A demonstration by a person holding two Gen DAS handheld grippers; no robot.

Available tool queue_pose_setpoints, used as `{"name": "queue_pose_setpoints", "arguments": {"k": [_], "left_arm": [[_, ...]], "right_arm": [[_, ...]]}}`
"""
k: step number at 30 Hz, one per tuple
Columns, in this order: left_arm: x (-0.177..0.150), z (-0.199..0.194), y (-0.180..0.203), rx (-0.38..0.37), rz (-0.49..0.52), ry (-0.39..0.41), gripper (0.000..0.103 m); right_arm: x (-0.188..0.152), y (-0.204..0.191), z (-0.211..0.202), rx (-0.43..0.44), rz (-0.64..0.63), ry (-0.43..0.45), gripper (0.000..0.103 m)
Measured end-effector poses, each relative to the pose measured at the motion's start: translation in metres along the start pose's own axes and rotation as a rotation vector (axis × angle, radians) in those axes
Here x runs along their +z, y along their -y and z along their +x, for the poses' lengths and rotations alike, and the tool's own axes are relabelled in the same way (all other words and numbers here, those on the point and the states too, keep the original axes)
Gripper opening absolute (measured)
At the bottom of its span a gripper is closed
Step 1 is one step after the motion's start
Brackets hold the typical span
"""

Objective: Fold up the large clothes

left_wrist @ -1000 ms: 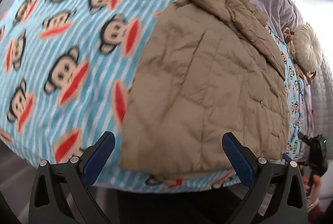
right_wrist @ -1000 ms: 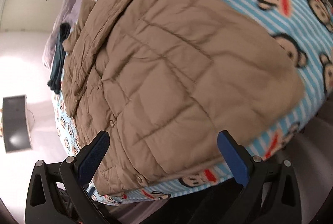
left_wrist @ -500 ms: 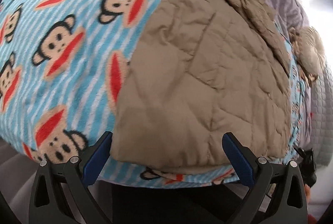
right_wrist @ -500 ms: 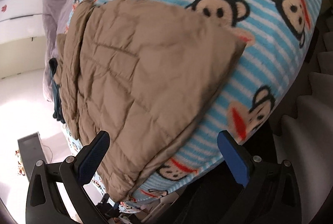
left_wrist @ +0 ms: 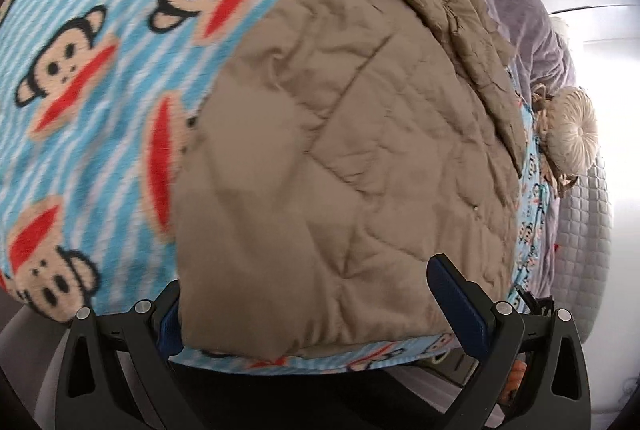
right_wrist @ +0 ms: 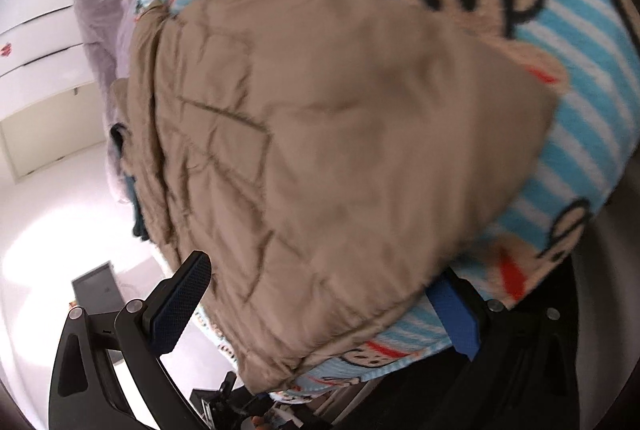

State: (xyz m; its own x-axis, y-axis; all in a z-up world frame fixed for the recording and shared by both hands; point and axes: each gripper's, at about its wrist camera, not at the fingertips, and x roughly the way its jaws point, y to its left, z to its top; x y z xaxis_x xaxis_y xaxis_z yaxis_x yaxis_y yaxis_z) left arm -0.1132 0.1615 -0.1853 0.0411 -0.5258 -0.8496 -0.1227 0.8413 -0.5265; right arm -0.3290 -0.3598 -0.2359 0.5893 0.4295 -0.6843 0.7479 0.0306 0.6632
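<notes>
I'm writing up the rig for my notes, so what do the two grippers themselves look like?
The left gripper and the right gripper look alike: black frames with triangular cut-outs, silver round screws at the joints, and blue textured pads lining the jaws. No cables, markings or sleeves are clearly visible in either wrist view.

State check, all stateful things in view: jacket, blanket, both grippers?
Quilted tan jacket: spread flat on the blanket, partly folded, near hem at bed edge.
Monkey-print blanket: laid flat over the bed.
Left gripper: open, jaws straddling the hem.
Right gripper: open, jaws straddling the jacket's corner.
</notes>
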Motion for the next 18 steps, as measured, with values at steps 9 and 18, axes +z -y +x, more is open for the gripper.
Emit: {"name": "queue_pose_setpoints", "arguments": {"k": [9,18], "left_arm": [[0.007,-0.003,0.010,0.019,0.032,-0.019,0.022],[0.028,-0.044,0.021,-0.093,-0.024,0.098,0.021]], "right_arm": [[0.003,-0.019,0.003,0.053,-0.010,-0.045,0.045],[0.008,-0.058,-0.002,-0.004,-0.172,-0.066,0.009]]}}
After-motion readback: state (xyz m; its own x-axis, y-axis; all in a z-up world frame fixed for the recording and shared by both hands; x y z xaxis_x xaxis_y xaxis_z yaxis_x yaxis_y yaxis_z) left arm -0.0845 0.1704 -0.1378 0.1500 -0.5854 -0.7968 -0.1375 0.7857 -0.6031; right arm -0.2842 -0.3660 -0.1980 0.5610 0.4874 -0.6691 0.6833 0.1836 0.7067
